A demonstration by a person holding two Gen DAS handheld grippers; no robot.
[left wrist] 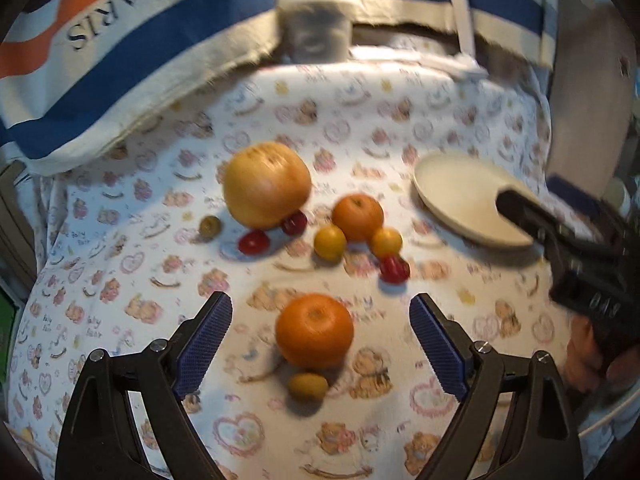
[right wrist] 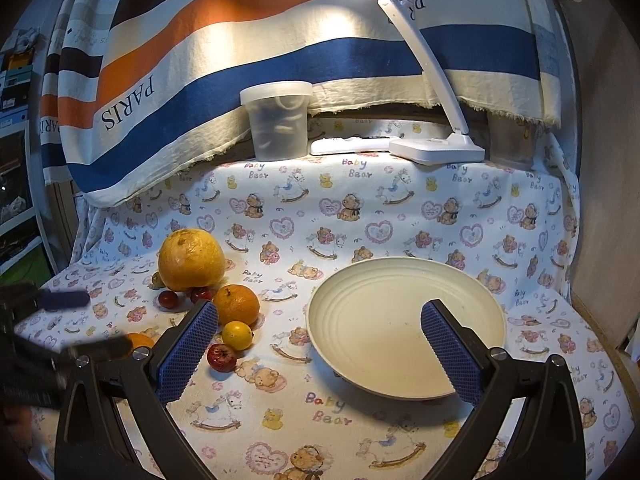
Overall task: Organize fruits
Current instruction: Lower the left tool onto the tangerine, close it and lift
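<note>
Orange (left wrist: pixel 314 330) sitting between pads of left claw (left wrist: pixel 320 344), untouched, jaws standing wide. Likely firm, light, rolling easily; taking it across widest middle. Right claw (right wrist: pixel 320 354) hanging released over plate (right wrist: pixel 360 312).

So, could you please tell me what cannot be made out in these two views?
- Container contents: right wrist view, frosted wall hides them; left wrist view, motion blur.
- Near orange: right wrist view, mostly hidden behind the blurred left gripper.
- Right gripper: left wrist view, its jaws are cut off by the frame edge.
- Small greenish fruit: left wrist view, blurred, kind unclear.
</note>
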